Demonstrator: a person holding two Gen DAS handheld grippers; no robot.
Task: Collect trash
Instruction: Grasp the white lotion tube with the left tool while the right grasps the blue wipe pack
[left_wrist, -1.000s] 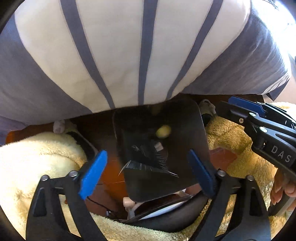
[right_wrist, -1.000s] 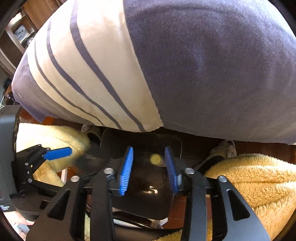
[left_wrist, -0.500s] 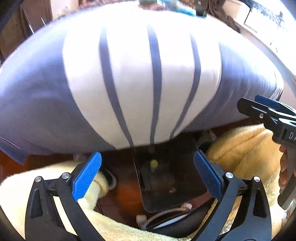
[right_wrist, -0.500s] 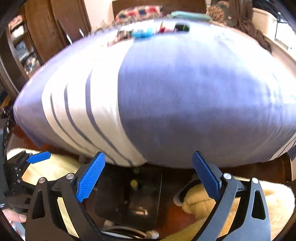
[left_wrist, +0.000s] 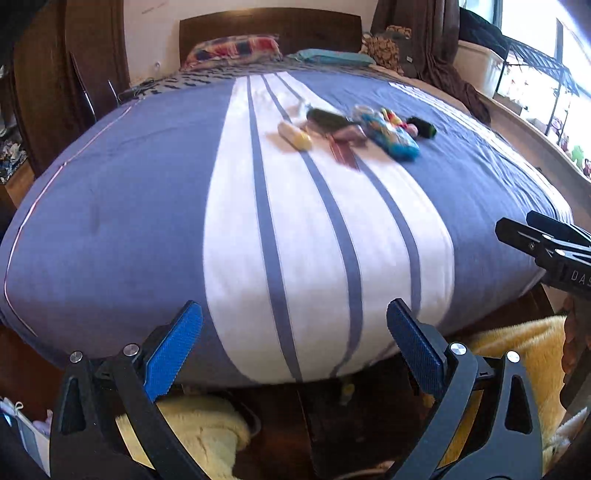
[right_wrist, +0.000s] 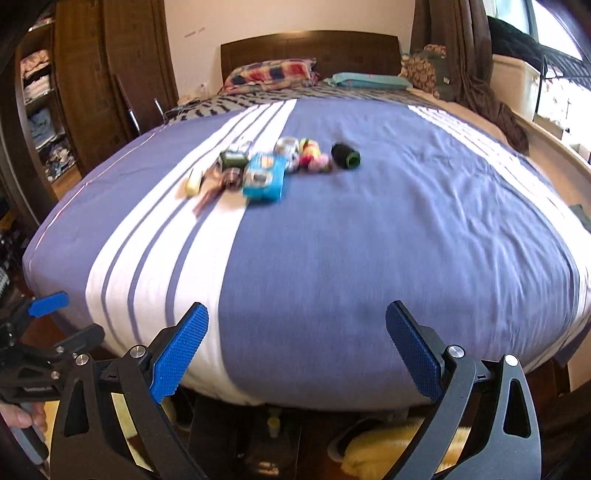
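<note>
Both your left gripper (left_wrist: 293, 350) and right gripper (right_wrist: 297, 354) are spread apart, empty. Trash pile (right_wrist: 273, 166) mid-bed (right_wrist: 369, 240) uncollected; bin (right_wrist: 247, 435) below bed's foot.

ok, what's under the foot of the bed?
Below the bed edge: a dark bin with a small yellow piece in it, and yellow fluffy rugs on either side. Further under the bed is hidden by the blanket overhang.
</note>
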